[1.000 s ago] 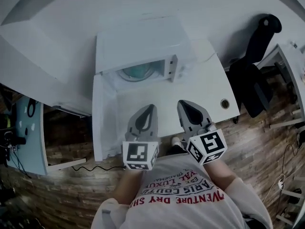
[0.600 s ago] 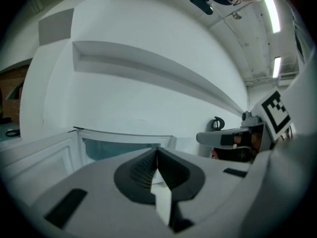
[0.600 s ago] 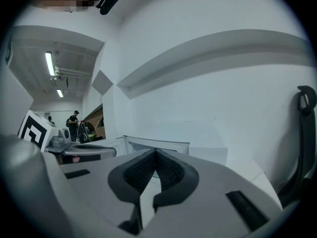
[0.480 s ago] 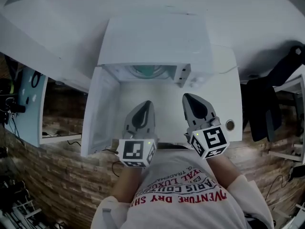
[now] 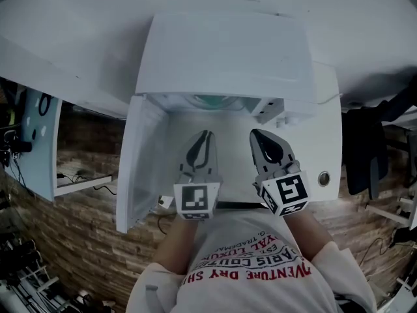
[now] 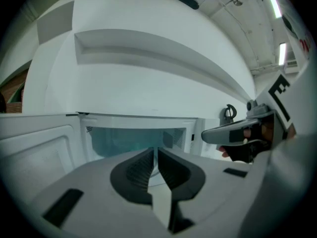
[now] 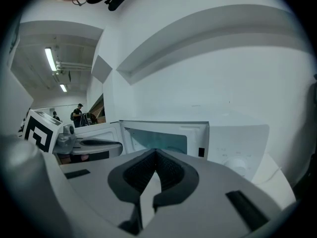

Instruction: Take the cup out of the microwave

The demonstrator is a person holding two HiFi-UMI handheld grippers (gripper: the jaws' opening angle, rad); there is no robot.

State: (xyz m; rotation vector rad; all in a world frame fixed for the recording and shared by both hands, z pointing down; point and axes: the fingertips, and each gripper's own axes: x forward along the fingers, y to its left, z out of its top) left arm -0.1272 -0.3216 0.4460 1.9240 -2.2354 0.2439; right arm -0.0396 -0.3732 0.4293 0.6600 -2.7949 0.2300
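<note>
My left hand-held gripper [image 5: 203, 139] and right hand-held gripper [image 5: 258, 137] are both clenched empty, side by side over the tabletop [image 5: 320, 142] in front of the open microwave [image 5: 221, 51]; the cup [image 5: 210, 100] is maybe that teal blur inside, hard to tell

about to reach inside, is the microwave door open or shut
Open. The microwave door stands swung out to the left in the head view, and the cavity behind it is exposed in both gripper views.
</note>
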